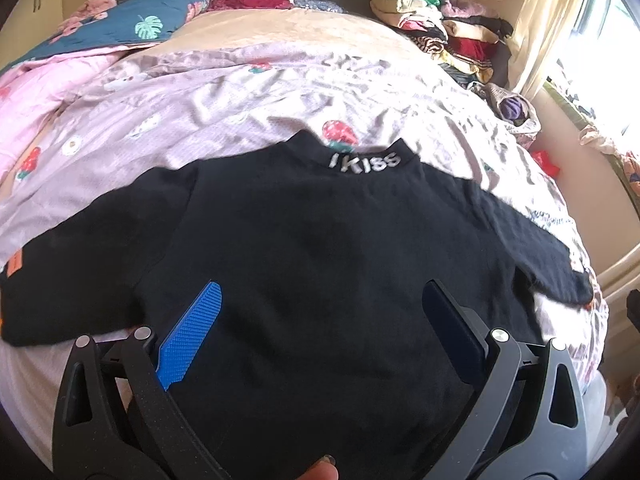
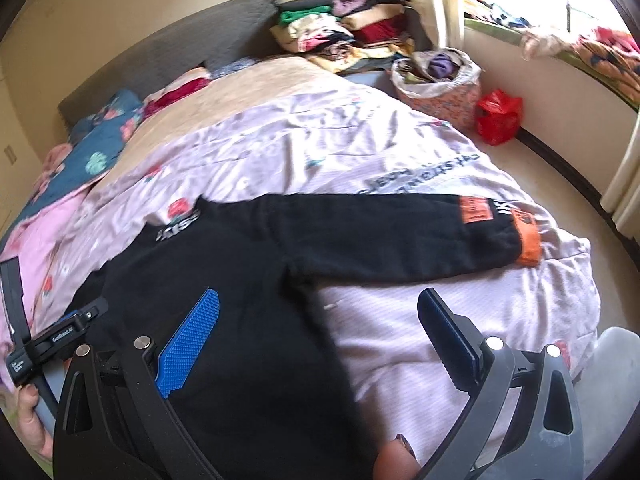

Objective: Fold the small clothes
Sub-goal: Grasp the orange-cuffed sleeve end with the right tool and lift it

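Note:
A small black long-sleeved top (image 1: 304, 248) lies spread flat on the bed, collar with white "KISS" lettering (image 1: 365, 162) at the far side and both sleeves out sideways. My left gripper (image 1: 320, 298) hovers open over the middle of its body, holding nothing. In the right wrist view the same top (image 2: 248, 280) fills the lower left, its right sleeve (image 2: 400, 236) stretching to a cuff with orange patches (image 2: 528, 240). My right gripper (image 2: 318, 306) stands open above the top's right side edge, empty. The left gripper's body (image 2: 48, 344) and a hand show at the left.
A wrinkled pale pink sheet (image 1: 240, 100) with strawberry prints covers the bed. Stacked folded clothes (image 1: 440, 28) sit at the far right corner, a dark blue floral quilt (image 1: 132, 20) at the far left. A floral bag (image 2: 436, 84) and a red bag (image 2: 498, 116) stand on the floor beside the bed.

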